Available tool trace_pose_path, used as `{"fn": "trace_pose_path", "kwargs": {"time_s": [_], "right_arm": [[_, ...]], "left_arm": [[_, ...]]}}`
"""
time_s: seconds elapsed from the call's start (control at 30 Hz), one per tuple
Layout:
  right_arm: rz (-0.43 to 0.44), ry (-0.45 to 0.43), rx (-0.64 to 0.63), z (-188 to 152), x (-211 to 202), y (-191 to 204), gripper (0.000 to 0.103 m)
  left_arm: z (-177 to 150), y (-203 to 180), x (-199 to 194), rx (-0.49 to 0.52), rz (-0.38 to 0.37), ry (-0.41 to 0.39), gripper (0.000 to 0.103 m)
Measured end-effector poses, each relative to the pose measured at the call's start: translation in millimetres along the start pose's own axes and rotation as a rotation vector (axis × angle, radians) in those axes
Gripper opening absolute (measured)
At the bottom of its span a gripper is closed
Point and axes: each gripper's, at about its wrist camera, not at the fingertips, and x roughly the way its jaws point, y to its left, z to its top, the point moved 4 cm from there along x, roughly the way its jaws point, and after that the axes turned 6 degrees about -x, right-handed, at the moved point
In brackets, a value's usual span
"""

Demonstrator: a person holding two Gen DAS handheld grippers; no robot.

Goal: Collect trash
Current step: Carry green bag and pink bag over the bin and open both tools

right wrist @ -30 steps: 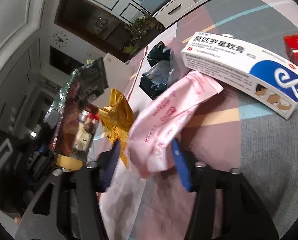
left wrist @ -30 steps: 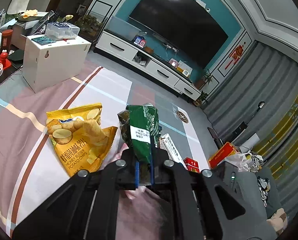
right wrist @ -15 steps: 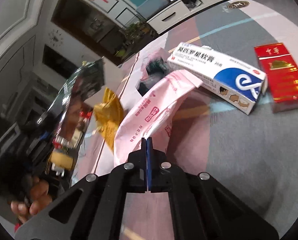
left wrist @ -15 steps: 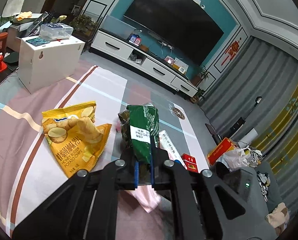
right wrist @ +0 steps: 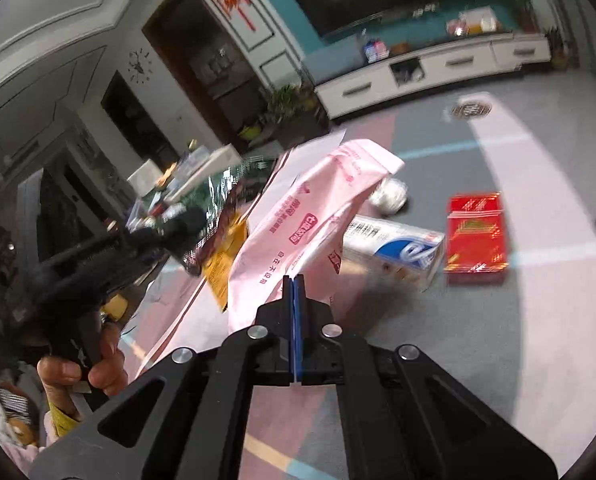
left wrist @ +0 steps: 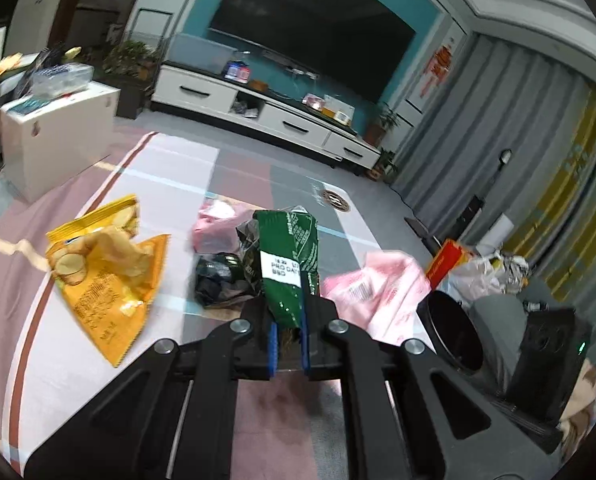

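Note:
My left gripper (left wrist: 289,322) is shut on a green snack bag (left wrist: 288,256), which stands upright between the blue pads. My right gripper (right wrist: 294,286) is shut on a pink plastic wrapper (right wrist: 298,220), lifted off the carpet; the same pink wrapper (left wrist: 378,292) hangs to the right in the left wrist view. On the carpet lie a yellow potato chip bag (left wrist: 102,276), a crumpled black wrapper (left wrist: 214,276), a second pink wrapper (left wrist: 214,228), a white and blue box (right wrist: 398,248), a red packet (right wrist: 476,236) and a crumpled white ball (right wrist: 390,196).
A white cabinet (left wrist: 54,136) stands at the left and a low TV stand (left wrist: 266,116) along the far wall. A round black bin (left wrist: 454,332), an orange box (left wrist: 444,260) and white bags (left wrist: 486,276) sit at the right. A hand (right wrist: 78,372) holds the left gripper's handle.
My right gripper closed on the pink wrapper and lifted it up off the carpet. My left gripper carried the green bag sideways, and the black wrapper beneath came into view.

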Motion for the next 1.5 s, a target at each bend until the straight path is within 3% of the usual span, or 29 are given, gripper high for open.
{"fn": "trace_pose_path", "kwargs": {"time_s": [0.13, 0.43, 0.97, 1.5], "right_arm": [[-0.054, -0.043, 0.024, 4.5, -20.1, -21.8, 0.001], [-0.143, -0.093, 0.033, 8.3, -41.6, -47.9, 0.001], [-0.232, -0.18, 0.109, 4.0, -96.7, -97.6, 0.001], [-0.383, -0.319, 0.264, -0.1, -176.8, -178.7, 0.001]], "left_arm": [[-9.7, -22.8, 7.1, 0.08, -0.006, 0.009, 0.008], [-25.5, -57.8, 24.3, 0.135, -0.055, 0.051, 0.008], [-63.2, -128.0, 51.9, 0.27, -0.115, 0.146, 0.008], [-82.6, -229.6, 88.9, 0.359, -0.222, 0.219, 0.008]]}}
